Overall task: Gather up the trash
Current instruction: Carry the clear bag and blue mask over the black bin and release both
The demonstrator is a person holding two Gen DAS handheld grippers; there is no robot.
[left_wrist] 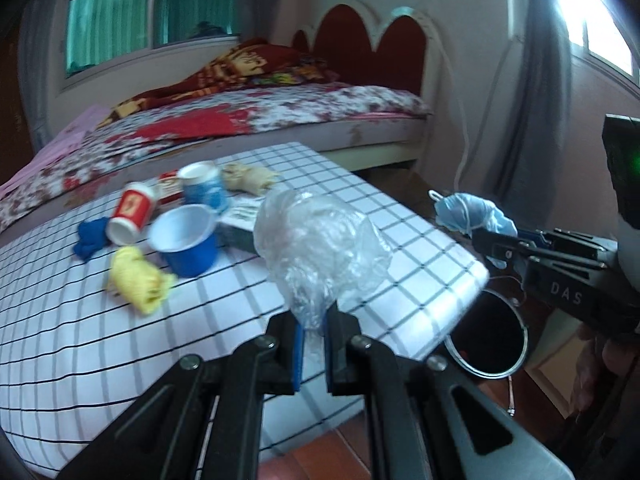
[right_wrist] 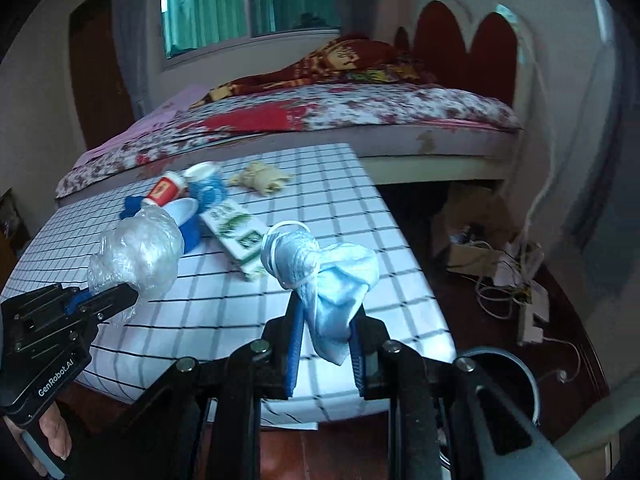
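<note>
left tool [left_wrist: 314, 344] clamps plastic wrap [left_wrist: 320, 248]; right tool [right_wrist: 326, 344] clamps mask [right_wrist: 332, 276]; only left view shows bin [left_wrist: 490, 340] opening.

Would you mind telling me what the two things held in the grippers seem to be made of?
The wad in the left gripper looks like thin clear plastic film: see-through, glossy, crinkled. The mask in the right gripper looks like soft matt non-woven fabric, pale blue and pleated, with white ear loops, probably elastic.

Both wrist cams sit close behind their own fingers, angled down over the checked table [left_wrist: 120, 320] toward the bed [right_wrist: 400, 112]. Each sees the other gripper; shared: tabletop litter.
</note>
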